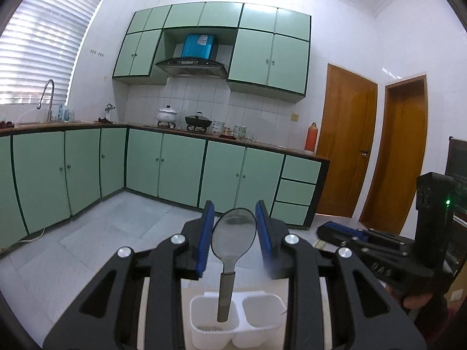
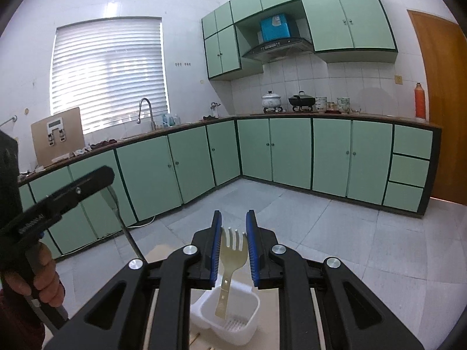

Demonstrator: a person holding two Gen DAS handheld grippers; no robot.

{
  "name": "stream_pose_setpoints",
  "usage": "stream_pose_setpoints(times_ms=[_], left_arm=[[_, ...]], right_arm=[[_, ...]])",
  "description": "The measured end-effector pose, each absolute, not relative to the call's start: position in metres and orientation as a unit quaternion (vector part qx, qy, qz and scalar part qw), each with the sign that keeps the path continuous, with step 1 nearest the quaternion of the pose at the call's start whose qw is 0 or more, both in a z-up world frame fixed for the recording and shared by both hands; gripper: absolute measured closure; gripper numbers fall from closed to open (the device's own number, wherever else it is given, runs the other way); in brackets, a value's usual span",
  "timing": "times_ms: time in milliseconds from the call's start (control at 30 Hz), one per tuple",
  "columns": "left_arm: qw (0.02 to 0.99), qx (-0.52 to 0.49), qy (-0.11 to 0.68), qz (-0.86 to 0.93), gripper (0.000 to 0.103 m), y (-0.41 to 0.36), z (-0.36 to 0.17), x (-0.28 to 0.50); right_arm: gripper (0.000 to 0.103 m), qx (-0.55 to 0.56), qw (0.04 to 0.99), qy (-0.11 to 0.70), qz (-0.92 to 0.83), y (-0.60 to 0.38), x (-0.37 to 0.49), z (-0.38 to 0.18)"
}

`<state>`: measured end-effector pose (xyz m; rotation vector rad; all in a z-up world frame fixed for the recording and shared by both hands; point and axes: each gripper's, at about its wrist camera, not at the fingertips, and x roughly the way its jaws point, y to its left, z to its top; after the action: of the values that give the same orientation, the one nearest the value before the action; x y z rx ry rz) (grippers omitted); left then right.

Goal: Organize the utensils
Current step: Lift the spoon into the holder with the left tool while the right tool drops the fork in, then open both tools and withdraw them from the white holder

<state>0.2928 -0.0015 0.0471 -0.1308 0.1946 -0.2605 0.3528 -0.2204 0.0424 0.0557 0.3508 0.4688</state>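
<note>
At lower centre of each frame, a stiff, light, slippery spoon (image 1: 233,233) and fork (image 2: 232,255) are pinched at the head by the left gripper (image 1: 233,233) and right gripper (image 2: 232,248), handles hanging over the caddy (image 1: 204,320).

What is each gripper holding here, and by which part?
Left gripper holds a spoon by its bowl; right gripper holds a fork by its head, handles hanging over the white caddy.
</note>
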Motion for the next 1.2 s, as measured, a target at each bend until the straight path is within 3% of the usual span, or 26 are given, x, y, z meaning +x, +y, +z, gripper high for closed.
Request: stream_pose_setpoints(times_ms=[500, 700, 800, 933, 1067, 1133, 1200], left_arm=[[0.971, -0.046, 0.208, -0.112, 0.074, 0.001, -0.053, 0.350], [0.969, -0.051, 0.216, -0.103, 0.064, 0.010, -0.057, 0.343], [0.971, -0.051, 0.209, -0.099, 0.056, 0.014, -0.052, 0.335], [0.976, -0.045, 0.196, -0.087, 0.042, 0.018, -0.043, 0.311], [0.977, -0.041, 0.194, -0.076, 0.029, 0.019, -0.047, 0.282], [0.977, -0.040, 0.199, -0.072, 0.025, 0.018, -0.053, 0.269], [0.975, -0.033, 0.210, -0.070, 0.022, 0.018, -0.063, 0.252]], right_arm=[[0.085, 0.026, 0.937, 0.261, 0.232, -0.201, 0.388, -0.045], [0.078, 0.033, 0.938, 0.261, 0.226, -0.205, 0.376, -0.050], [0.065, 0.042, 0.943, 0.249, 0.217, -0.213, 0.368, -0.044], [0.035, 0.055, 0.952, 0.231, 0.191, -0.226, 0.348, -0.037], [0.012, 0.063, 0.961, 0.211, 0.165, -0.238, 0.319, -0.036], [0.006, 0.065, 0.965, 0.204, 0.153, -0.242, 0.300, -0.041], [0.006, 0.065, 0.965, 0.210, 0.145, -0.244, 0.285, -0.048]])
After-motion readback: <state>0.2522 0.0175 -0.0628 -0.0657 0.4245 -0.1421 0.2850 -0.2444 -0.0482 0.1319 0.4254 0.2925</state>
